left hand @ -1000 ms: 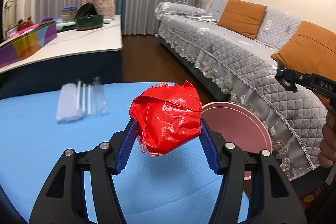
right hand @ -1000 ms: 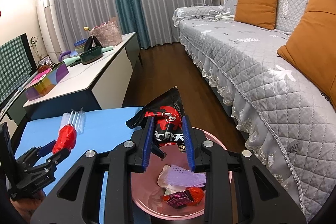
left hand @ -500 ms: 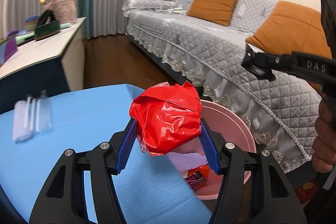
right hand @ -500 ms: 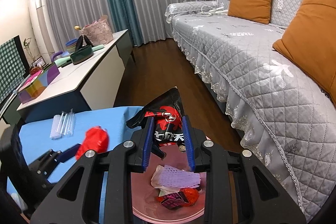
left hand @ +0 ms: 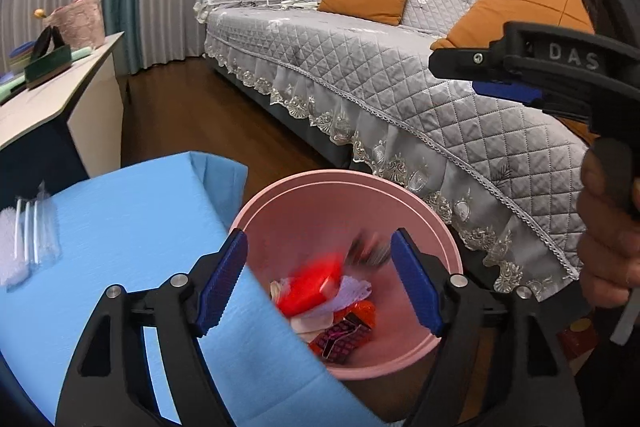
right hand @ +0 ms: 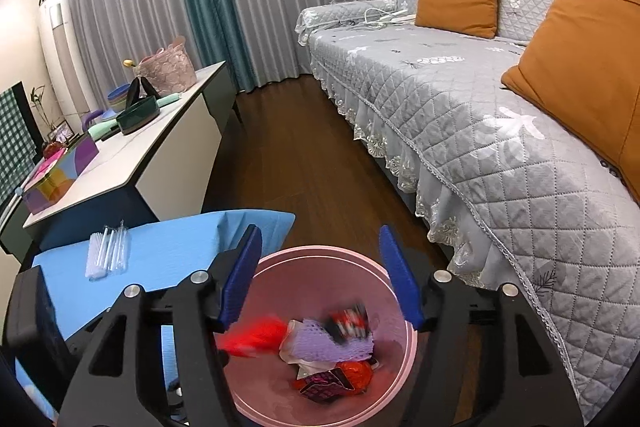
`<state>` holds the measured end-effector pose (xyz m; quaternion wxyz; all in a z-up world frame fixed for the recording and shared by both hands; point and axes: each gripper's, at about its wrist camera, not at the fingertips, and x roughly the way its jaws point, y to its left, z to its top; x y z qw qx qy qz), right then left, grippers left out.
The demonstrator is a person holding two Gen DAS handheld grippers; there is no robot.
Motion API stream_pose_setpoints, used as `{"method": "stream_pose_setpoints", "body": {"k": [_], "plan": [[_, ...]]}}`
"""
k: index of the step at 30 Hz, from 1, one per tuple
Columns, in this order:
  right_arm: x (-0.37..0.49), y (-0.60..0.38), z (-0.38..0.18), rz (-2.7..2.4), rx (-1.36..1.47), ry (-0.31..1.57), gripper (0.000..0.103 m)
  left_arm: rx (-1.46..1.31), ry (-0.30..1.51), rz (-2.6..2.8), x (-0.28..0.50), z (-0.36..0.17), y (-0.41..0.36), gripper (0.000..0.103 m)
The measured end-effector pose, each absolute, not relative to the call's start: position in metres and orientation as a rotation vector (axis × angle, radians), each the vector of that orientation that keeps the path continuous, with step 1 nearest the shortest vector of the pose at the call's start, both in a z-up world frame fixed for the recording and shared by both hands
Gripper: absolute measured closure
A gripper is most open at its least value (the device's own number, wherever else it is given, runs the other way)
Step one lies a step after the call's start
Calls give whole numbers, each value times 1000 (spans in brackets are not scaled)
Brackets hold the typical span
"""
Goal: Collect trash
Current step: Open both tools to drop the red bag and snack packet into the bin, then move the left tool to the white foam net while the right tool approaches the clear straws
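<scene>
My left gripper (left hand: 318, 283) hangs over the pink bin (left hand: 348, 179), its jaws opening with nothing pressed between them. Below them a crumpled red wrapper (left hand: 312, 285) falls, blurred, onto the trash in the bin. My right gripper (right hand: 320, 279) is over the same pink bin (right hand: 320, 251), jaws also opening and empty. A black and red snack bag (right hand: 350, 319) drops, blurred, beside a purple foam net (right hand: 320, 347). The red wrapper (right hand: 256, 337) streaks in from the left. In the left wrist view the right gripper (left hand: 472, 75) shows at upper right, held by a hand (left hand: 612, 235).
The blue table (left hand: 120, 227) lies left of the bin, with a clear pack of straws (left hand: 32, 239) on it. A grey quilted sofa (right hand: 500, 131) with orange cushions runs along the right. A white sideboard (right hand: 132, 155) carrying boxes and bowls stands at the back left, across dark wood floor.
Both grippers have opened. The red wrapper left the left jaws and the snack bag left the right jaws; both fall into the bin. The left gripper moved right, over the bin.
</scene>
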<state>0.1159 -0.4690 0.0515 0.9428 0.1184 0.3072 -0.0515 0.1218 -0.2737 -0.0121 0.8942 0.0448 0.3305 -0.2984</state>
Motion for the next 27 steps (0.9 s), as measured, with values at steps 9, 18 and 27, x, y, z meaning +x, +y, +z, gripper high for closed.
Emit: {"method": "stream_pose_setpoints", "body": {"k": [9, 18, 27], "plan": [[113, -445, 62, -74, 234, 605, 39, 38, 662, -524, 106, 17, -209, 32], [112, -400, 79, -2, 223, 567, 40, 87, 627, -421, 94, 54, -142, 46], [121, -356, 76, 63, 187, 576, 60, 16, 618, -307, 102, 59, -73, 57]]}}
